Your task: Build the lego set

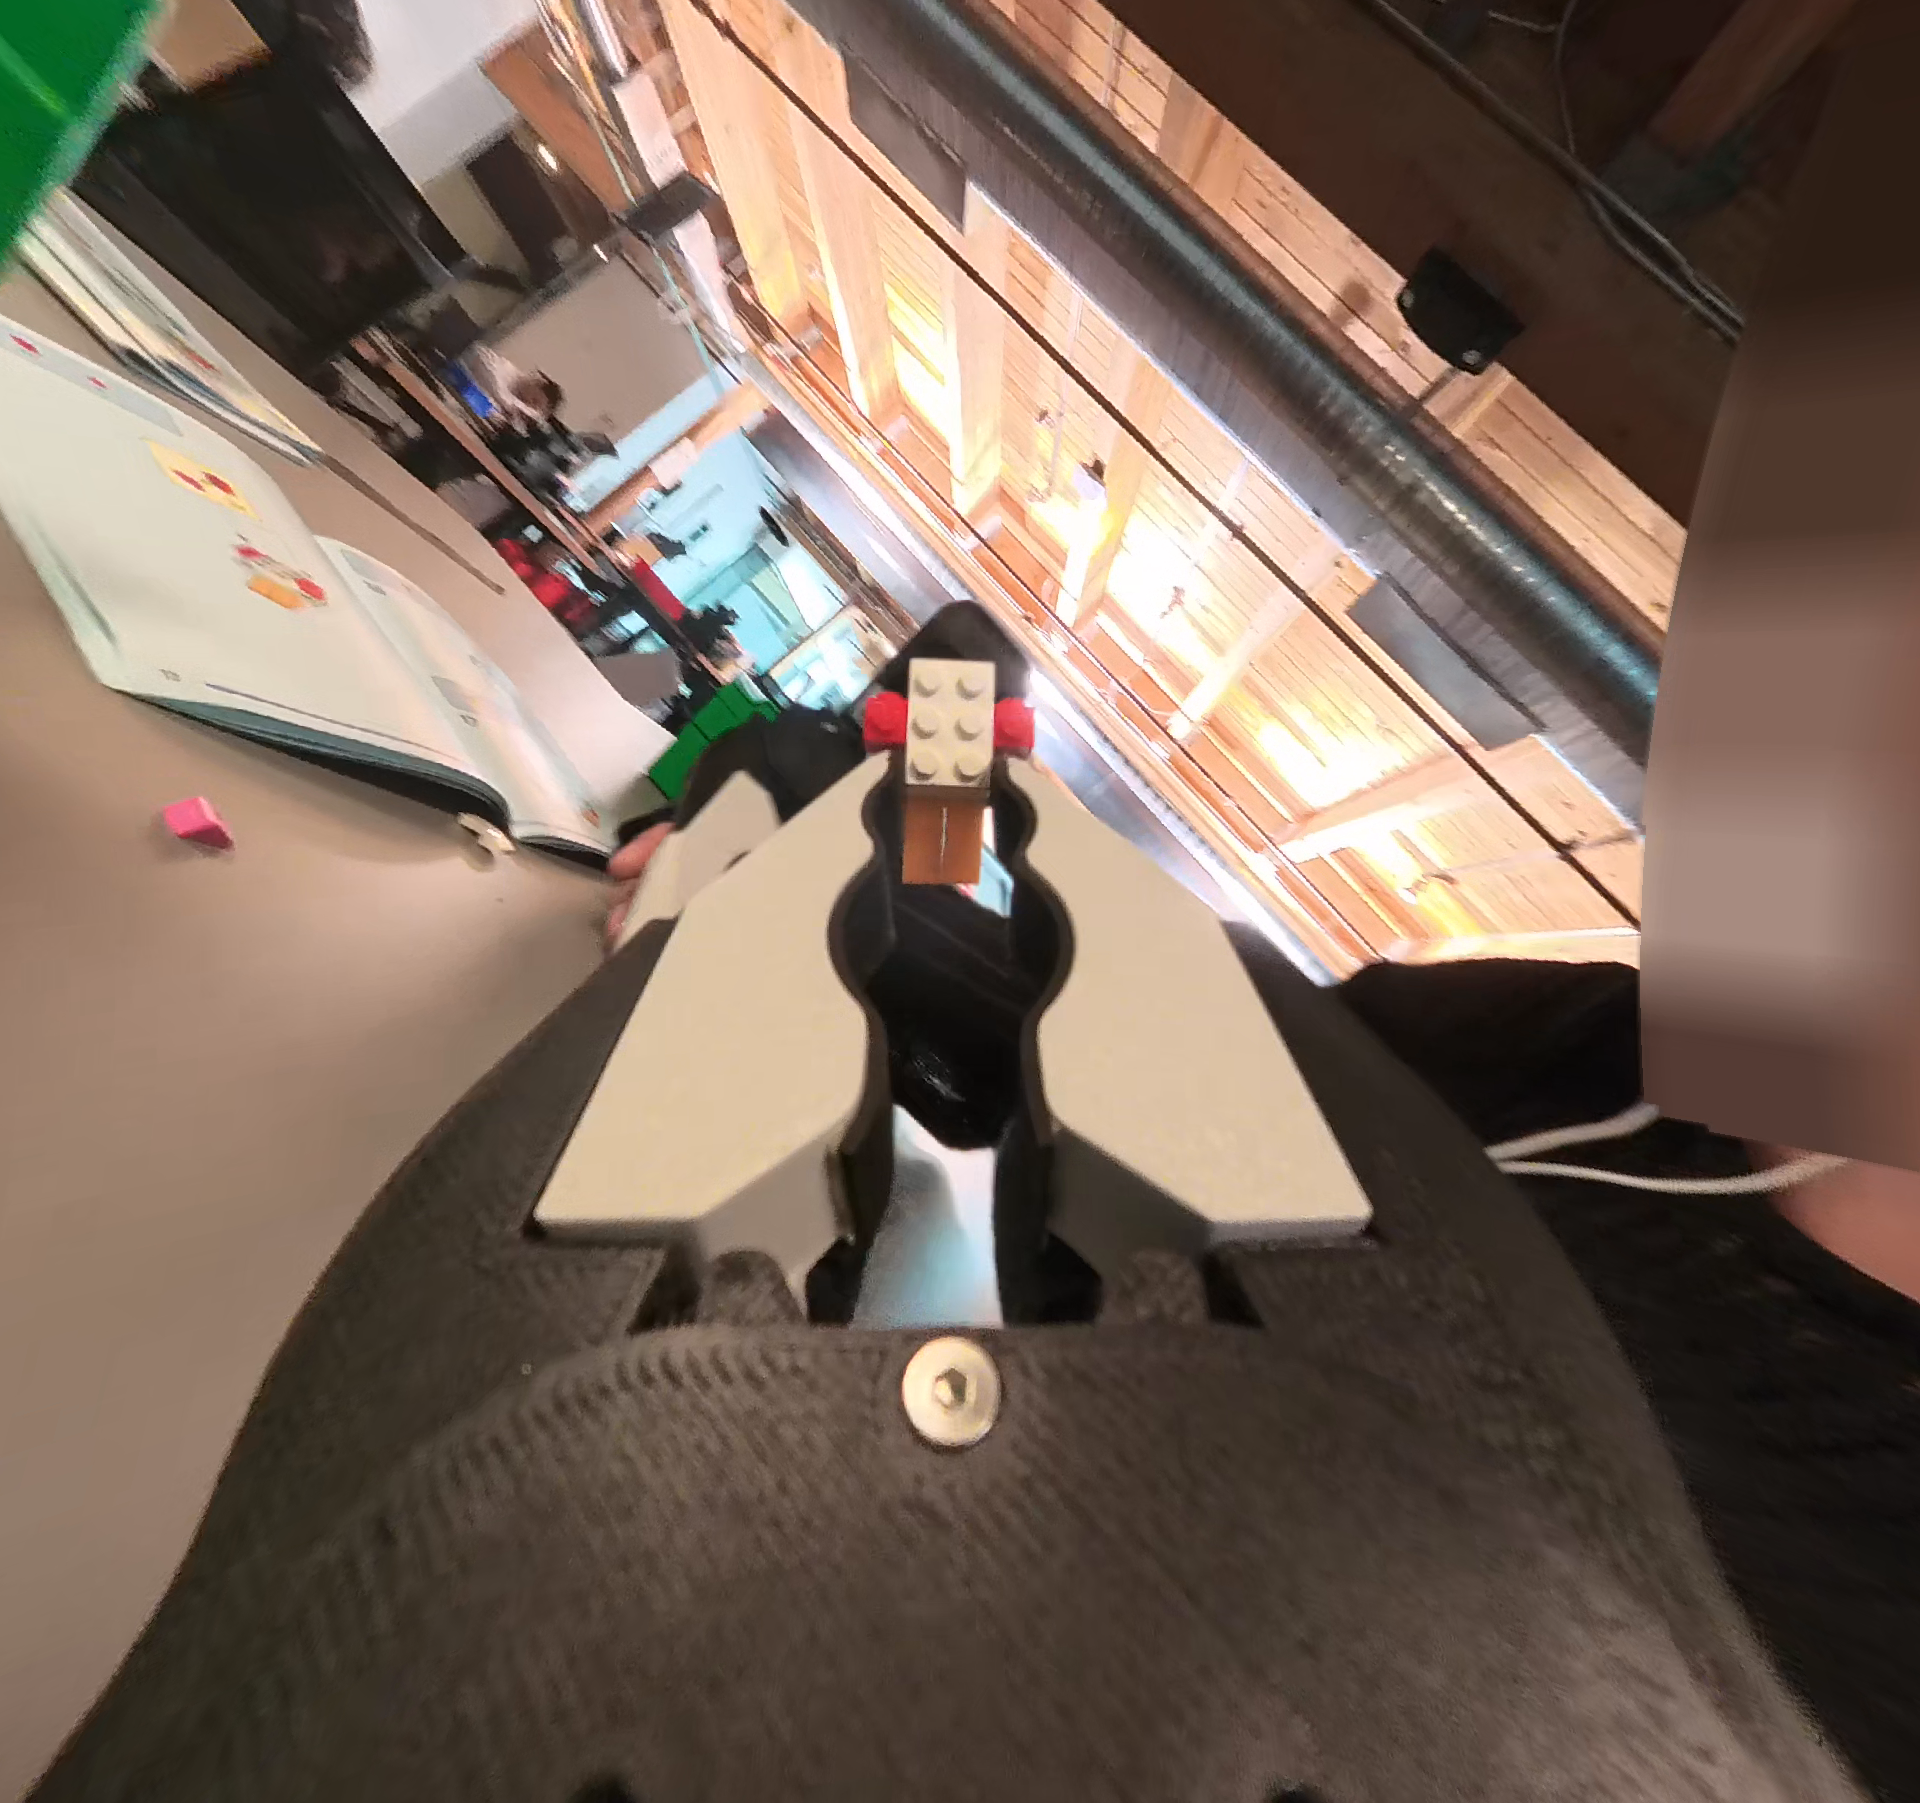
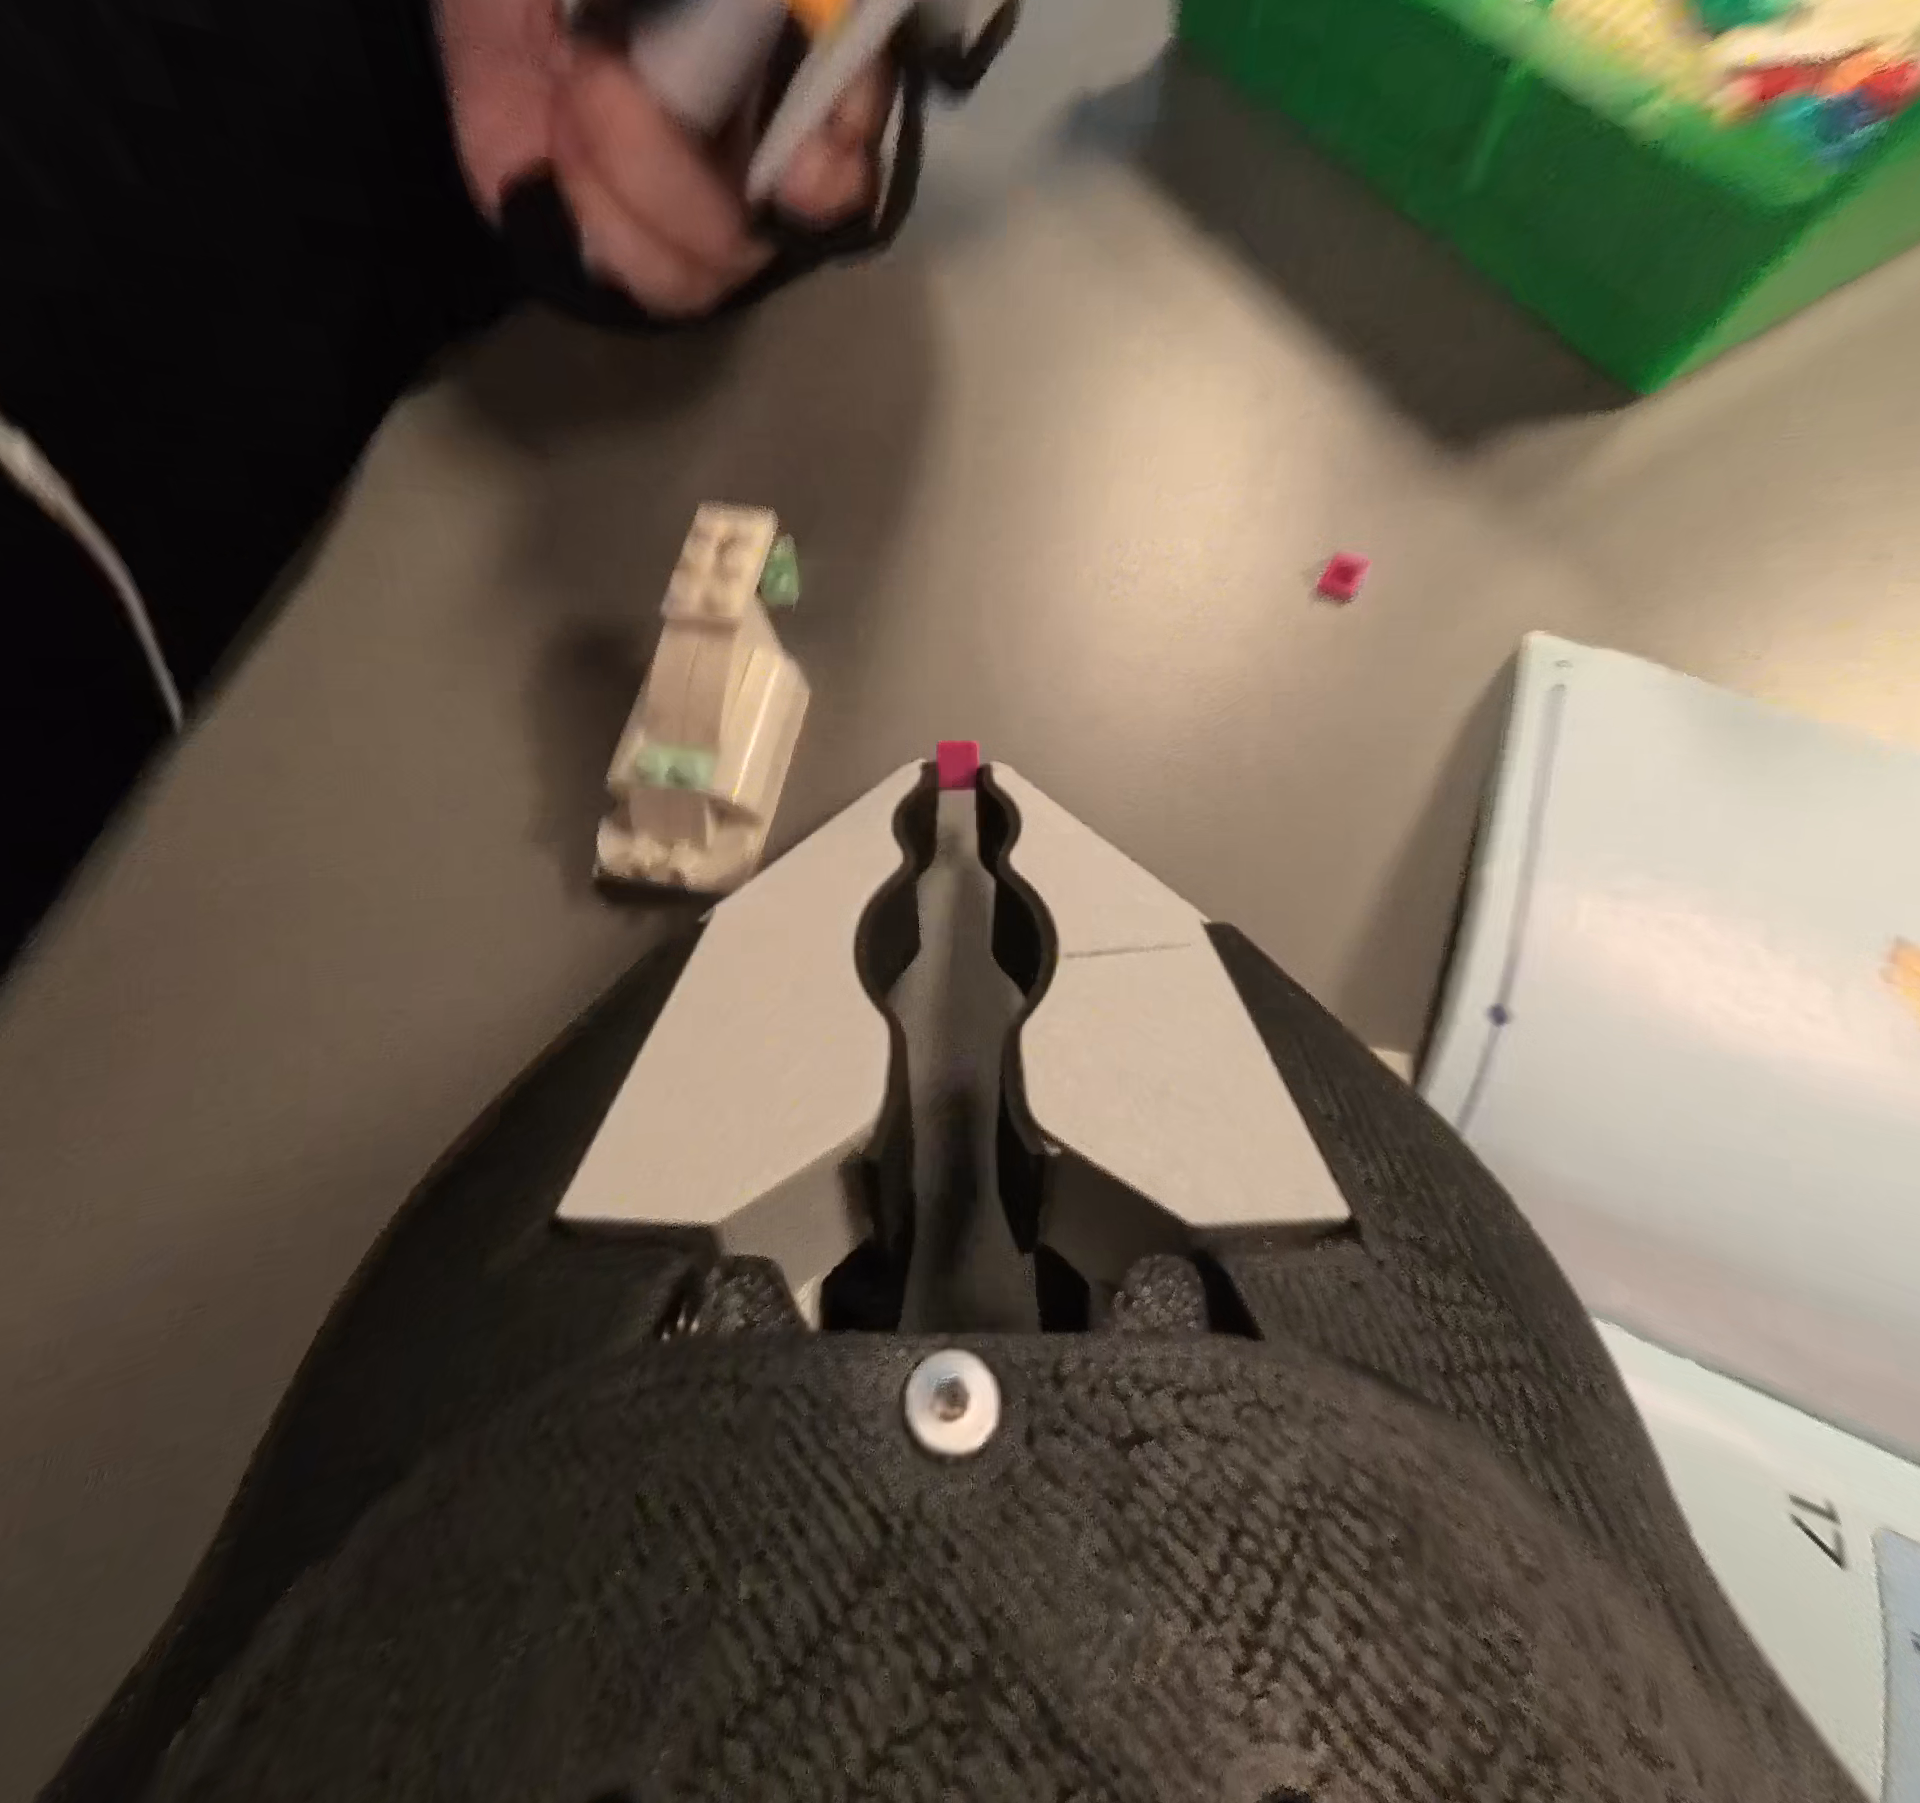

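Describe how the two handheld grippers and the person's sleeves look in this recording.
Both the left gripper and right gripper have a black, rough-textured printed body, one silver hex screw in the centre, and two pale grey wedge fingers with wavy black inner edges. The person's hand emerges from a black sleeve; a white cable crosses it.

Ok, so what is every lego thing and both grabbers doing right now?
left gripper: shut on the grey, red and brown lego piece, lifted and tilted.
grey, red and brown lego piece: gripped, off the table.
right gripper: shut on a tiny pink brick.
tiny pink brick: pinched at the fingertips.
loose pink brick: lying alone on the table.
beige lego build: lying on the table, untouched.
green bin: open, bricks inside.
instruction booklet: open.
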Demonstrator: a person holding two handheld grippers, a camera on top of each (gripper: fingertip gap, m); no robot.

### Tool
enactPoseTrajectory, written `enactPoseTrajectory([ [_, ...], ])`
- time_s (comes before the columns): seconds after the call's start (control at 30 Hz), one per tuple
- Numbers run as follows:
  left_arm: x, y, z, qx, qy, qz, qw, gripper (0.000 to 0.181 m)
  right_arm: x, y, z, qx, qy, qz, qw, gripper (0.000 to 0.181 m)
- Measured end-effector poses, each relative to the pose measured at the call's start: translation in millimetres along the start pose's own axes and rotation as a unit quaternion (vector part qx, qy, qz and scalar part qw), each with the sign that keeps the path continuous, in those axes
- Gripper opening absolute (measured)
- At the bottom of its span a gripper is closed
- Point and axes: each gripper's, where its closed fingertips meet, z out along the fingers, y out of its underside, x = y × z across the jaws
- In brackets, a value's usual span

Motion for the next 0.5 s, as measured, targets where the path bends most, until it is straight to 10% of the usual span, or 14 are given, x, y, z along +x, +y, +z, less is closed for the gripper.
enactPoseTrajectory([
  [0.03, -1, -1, 0, 0.007, -0.007, 0.006, 1.0, 0.015, 5, -13, -4, 0.031, 0.019, 0.017, 0.999, 0.006],
  [0.23, -5, 0, 2, 0.008, -0.033, 0.017, 0.999, 0.014, 12, -113, -40, 0.194, 0.092, 0.051, 0.975, 0.005],
  [0.5, 0, 6, 6, 0.004, -0.03, 0.027, 0.999, 0.014, 3, -136, -28, 0.134, 0.103, 0.048, 0.984, 0.005],
])
